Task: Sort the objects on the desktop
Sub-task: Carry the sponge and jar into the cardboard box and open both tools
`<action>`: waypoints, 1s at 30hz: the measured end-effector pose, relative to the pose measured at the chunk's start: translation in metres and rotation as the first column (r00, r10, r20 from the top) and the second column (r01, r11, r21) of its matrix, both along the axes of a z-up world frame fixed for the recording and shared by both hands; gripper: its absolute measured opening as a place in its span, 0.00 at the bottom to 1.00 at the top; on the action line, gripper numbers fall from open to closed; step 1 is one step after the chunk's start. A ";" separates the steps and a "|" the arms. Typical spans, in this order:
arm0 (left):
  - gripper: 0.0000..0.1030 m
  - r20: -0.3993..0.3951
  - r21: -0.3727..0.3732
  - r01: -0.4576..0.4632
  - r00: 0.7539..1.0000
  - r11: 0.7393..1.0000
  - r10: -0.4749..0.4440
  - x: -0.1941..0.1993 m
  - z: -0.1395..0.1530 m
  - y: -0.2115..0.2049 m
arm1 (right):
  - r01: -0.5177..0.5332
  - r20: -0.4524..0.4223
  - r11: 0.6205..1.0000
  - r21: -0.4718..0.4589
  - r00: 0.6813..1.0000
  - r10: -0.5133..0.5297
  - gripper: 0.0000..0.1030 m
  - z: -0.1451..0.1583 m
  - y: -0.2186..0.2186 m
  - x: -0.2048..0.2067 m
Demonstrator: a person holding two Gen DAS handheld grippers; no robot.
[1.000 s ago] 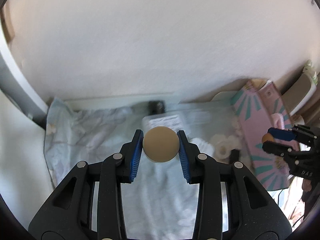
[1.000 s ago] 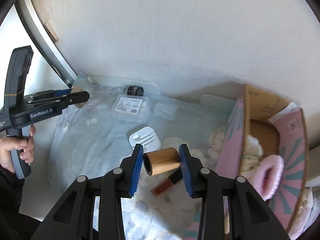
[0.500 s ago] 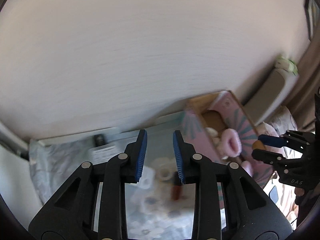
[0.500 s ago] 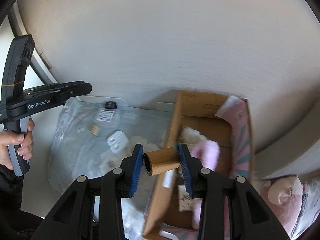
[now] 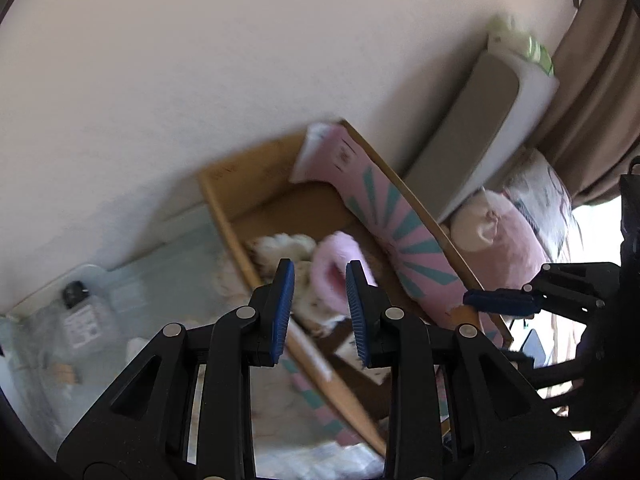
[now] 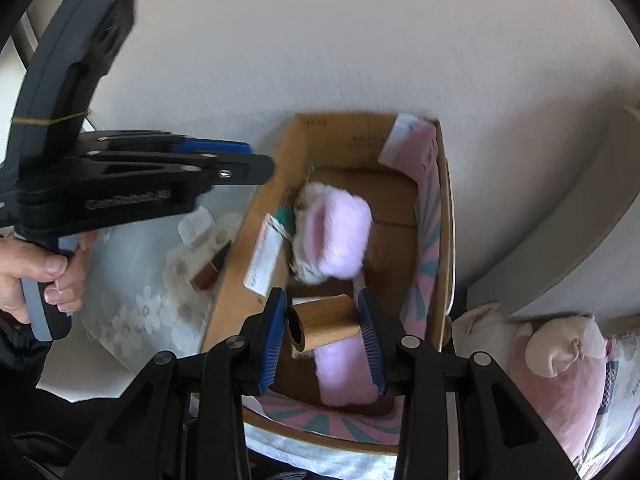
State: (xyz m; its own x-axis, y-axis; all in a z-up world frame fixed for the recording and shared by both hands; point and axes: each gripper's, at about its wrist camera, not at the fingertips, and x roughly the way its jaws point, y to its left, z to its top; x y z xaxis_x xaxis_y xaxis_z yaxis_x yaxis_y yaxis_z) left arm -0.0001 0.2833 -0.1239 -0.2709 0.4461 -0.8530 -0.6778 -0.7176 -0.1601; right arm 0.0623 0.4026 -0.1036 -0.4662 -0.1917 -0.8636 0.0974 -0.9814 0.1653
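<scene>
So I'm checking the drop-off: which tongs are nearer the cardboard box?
Right. The right tongs hold the wooden tube above the cardboard box interior; the left tongs, empty, are by its outer wall, over the cloth side.

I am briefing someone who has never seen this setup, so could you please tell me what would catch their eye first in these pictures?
First, the open cardboard box with pink-and-teal patterned flaps against the white wall, with a fluffy pink slipper lying inside. Next, the short wooden cylinder with a dark open end, gripped between the blue-padded fingers of the right gripper just above the box. At the left, a hand holds the left gripper, shut and empty.
</scene>
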 end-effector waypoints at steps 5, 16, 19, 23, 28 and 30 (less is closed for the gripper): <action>0.23 0.029 -0.024 0.013 0.999 1.000 -0.013 0.006 -0.022 0.022 | -0.037 0.013 0.999 -0.005 0.999 0.037 0.33 -0.010 0.004 0.005; 0.98 0.014 -0.035 -0.019 1.000 0.999 0.020 0.012 -0.036 0.035 | -0.097 -0.028 0.991 -0.088 0.995 0.095 0.71 -0.020 0.005 0.001; 1.00 0.024 -0.016 -0.030 0.999 0.999 0.030 0.007 -0.031 0.031 | -0.090 -0.067 0.993 -0.082 0.994 0.085 0.71 -0.016 0.007 0.003; 1.00 0.015 -0.029 -0.037 0.999 0.999 0.038 0.005 -0.028 0.027 | -0.064 -0.062 0.996 -0.064 0.996 0.060 0.71 -0.017 0.012 -0.002; 1.00 -0.007 -0.030 -0.037 0.999 0.999 0.037 0.009 -0.020 0.017 | -0.042 -0.064 0.998 -0.048 0.997 0.038 0.71 -0.015 0.013 -0.006; 1.00 -0.018 -0.028 -0.040 0.999 0.999 0.040 0.010 -0.016 0.012 | -0.040 -0.066 0.998 -0.038 0.997 0.038 0.71 -0.012 0.010 -0.008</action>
